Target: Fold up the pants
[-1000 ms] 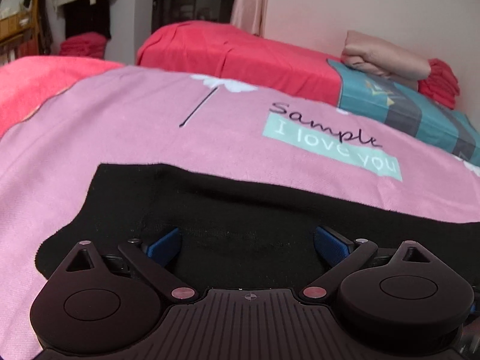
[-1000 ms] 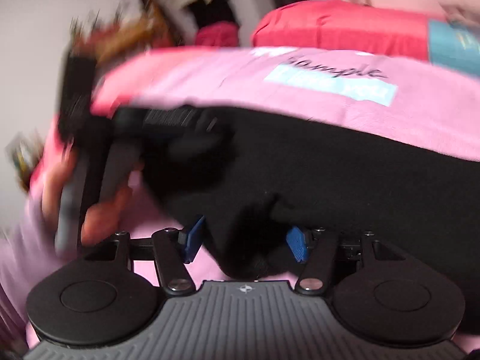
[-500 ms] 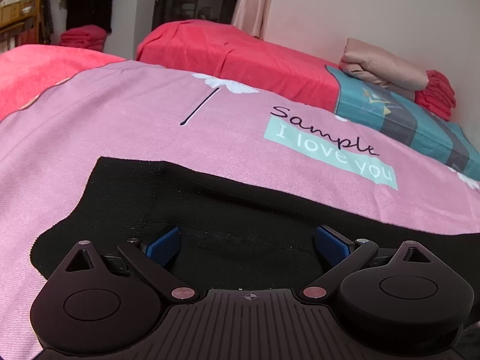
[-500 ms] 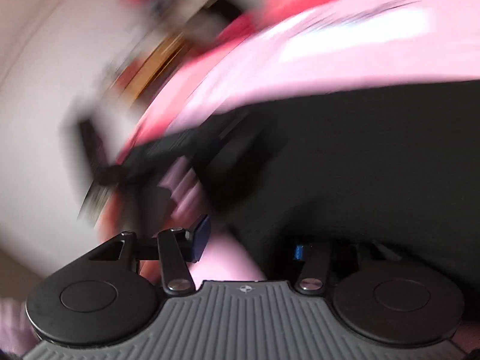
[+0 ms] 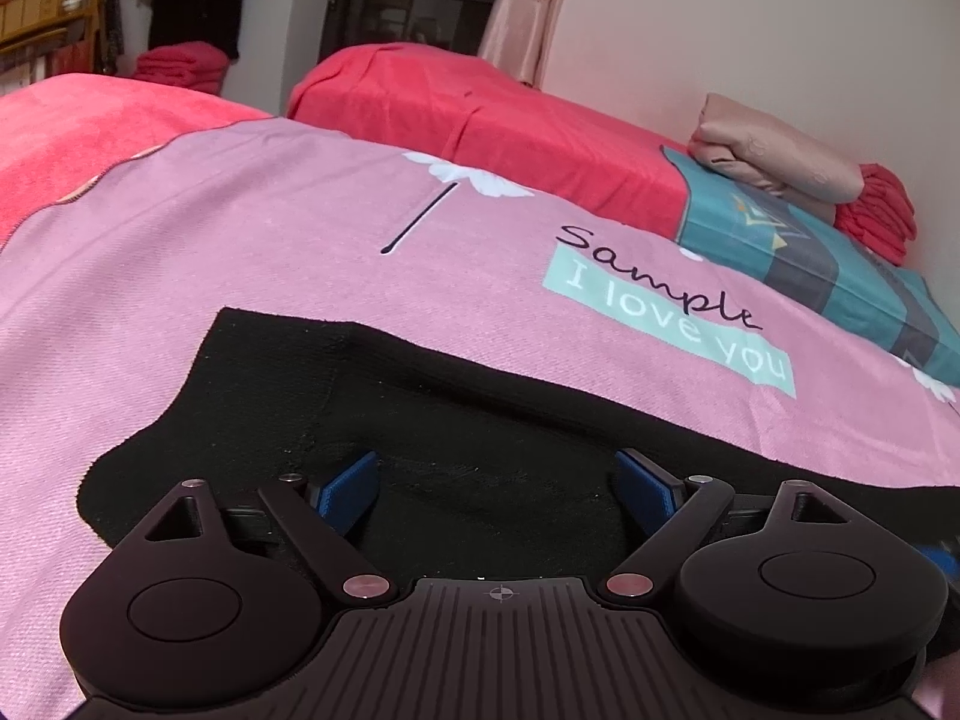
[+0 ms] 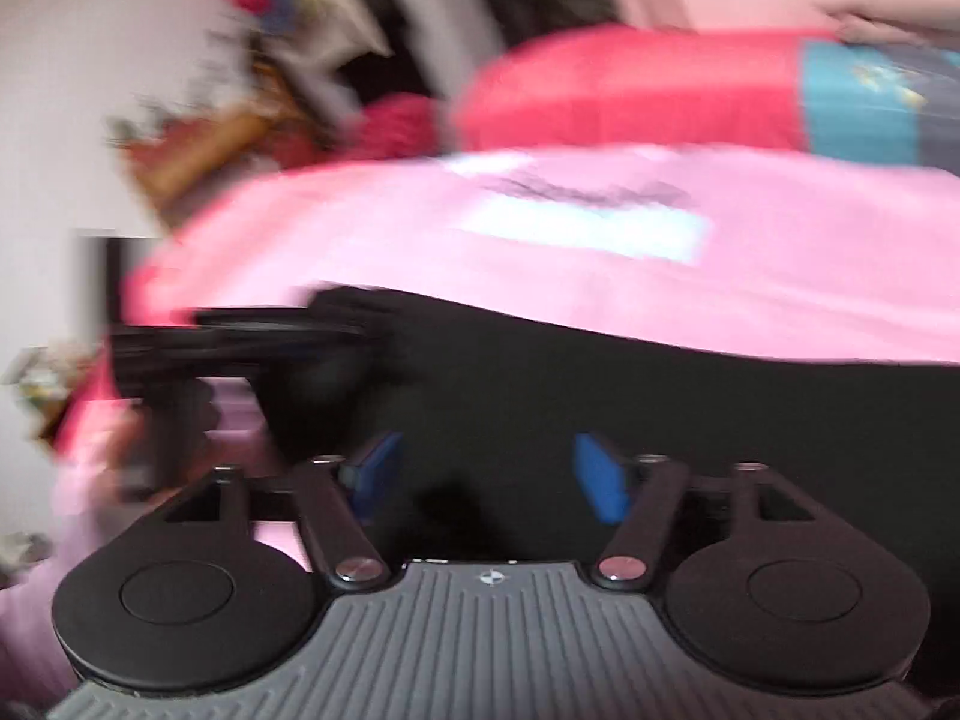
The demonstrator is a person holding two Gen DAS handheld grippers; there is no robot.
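Left wrist view: the black pants (image 5: pixel 420 438) lie flat on the pink printed bedspread (image 5: pixel 240 252), and the left gripper (image 5: pixel 498 480) sits over them with its blue pads spread apart, nothing pinched. Right wrist view's pretty blurry, but the right gripper (image 6: pixel 486 474) is closing with black fabric between the pads, not pressed yet. Risk I see: it grabs just one layer, or snags the bedspread too, so the fold goes crooked.
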